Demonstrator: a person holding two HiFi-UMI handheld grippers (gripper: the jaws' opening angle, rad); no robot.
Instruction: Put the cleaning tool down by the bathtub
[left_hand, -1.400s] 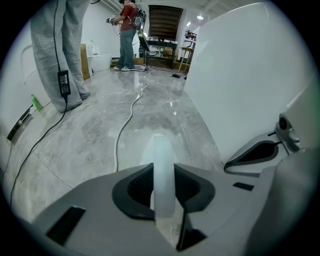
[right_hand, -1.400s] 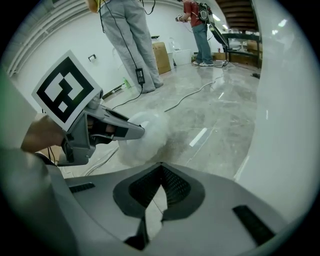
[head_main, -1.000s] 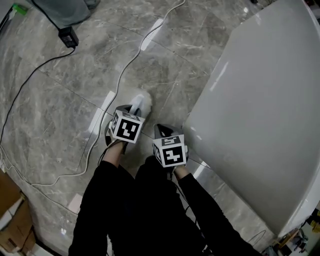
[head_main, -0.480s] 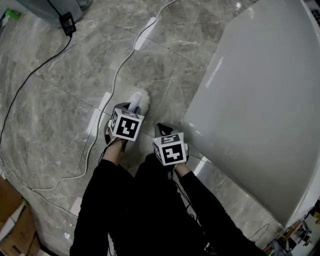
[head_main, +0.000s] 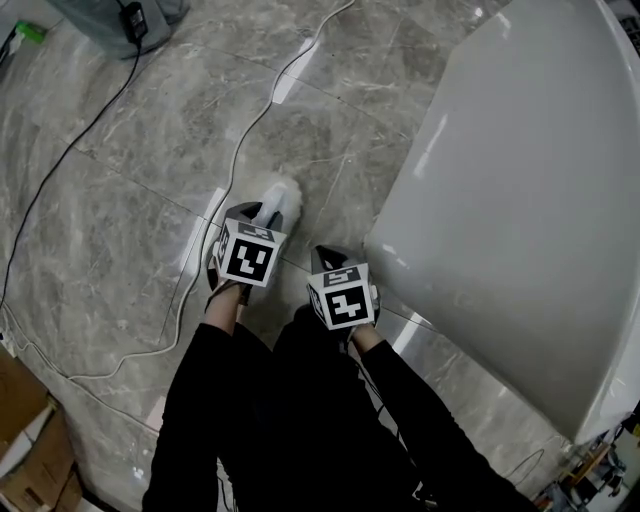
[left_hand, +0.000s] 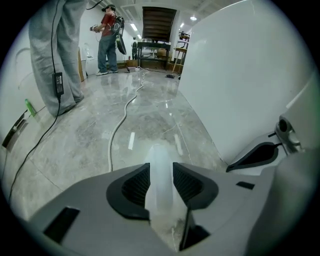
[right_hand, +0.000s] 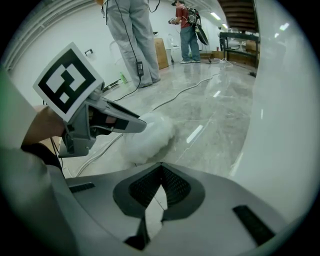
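Note:
The cleaning tool is a white fluffy duster head (head_main: 281, 196) on a pale translucent handle (left_hand: 160, 172). Its head rests on the marble floor a short way left of the white bathtub (head_main: 520, 200). My left gripper (head_main: 262, 212) is around the handle and its jaws are opening; the handle still stands between the pads. In the right gripper view the fluffy head (right_hand: 148, 136) lies just under the left gripper (right_hand: 125, 122). My right gripper (head_main: 322, 258) hovers beside it, nearer the tub wall (right_hand: 285, 125), shut on nothing.
A white cable (head_main: 240, 150) and a black cable with a power adapter (head_main: 130, 15) run over the floor to the left. Cardboard boxes (head_main: 25, 440) sit at the lower left. A person's grey trouser legs (left_hand: 55, 50) stand nearby, another person (left_hand: 107, 35) farther back.
The left gripper has tilted and drawn back slightly toward the person, while the fluffy head stays on the floor. The right gripper has hardly moved.

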